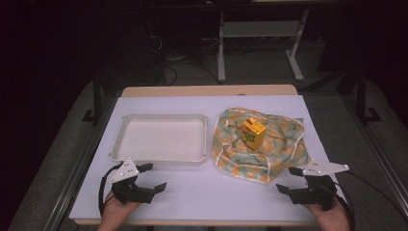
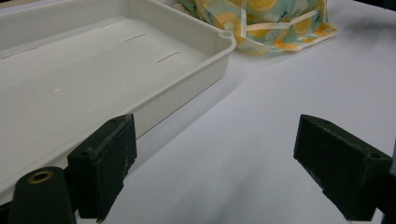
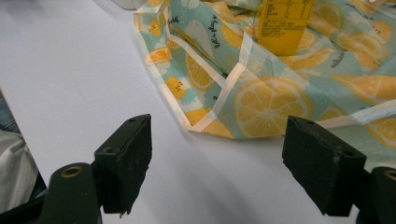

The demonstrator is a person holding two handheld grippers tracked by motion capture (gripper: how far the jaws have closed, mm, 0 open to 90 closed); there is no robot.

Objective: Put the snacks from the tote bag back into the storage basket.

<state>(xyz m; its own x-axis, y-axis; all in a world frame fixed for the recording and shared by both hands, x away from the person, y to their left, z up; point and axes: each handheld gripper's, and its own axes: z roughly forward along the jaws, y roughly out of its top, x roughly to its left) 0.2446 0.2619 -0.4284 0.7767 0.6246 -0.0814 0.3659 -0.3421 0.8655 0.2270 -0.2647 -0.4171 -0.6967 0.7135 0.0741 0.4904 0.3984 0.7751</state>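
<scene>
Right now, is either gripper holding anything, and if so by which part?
Nothing is held. The left gripper and the right gripper both have open, empty jaws over the table, short of the lemon-print cloth and the yellow carton.

A table point(image 1: 192, 202) with a white top and a wooden edge along its far side carries everything. Directly on it, toward ten o'clock from the centre, lies a shallow white tray point(image 1: 163, 118). Just beside the tray, toward two o'clock, a crumpled lemon-print cloth point(image 1: 284, 144) is spread on the surface, its hem nearly touching the tray's corner. The near strip at six o'clock is bare white surface.
</scene>
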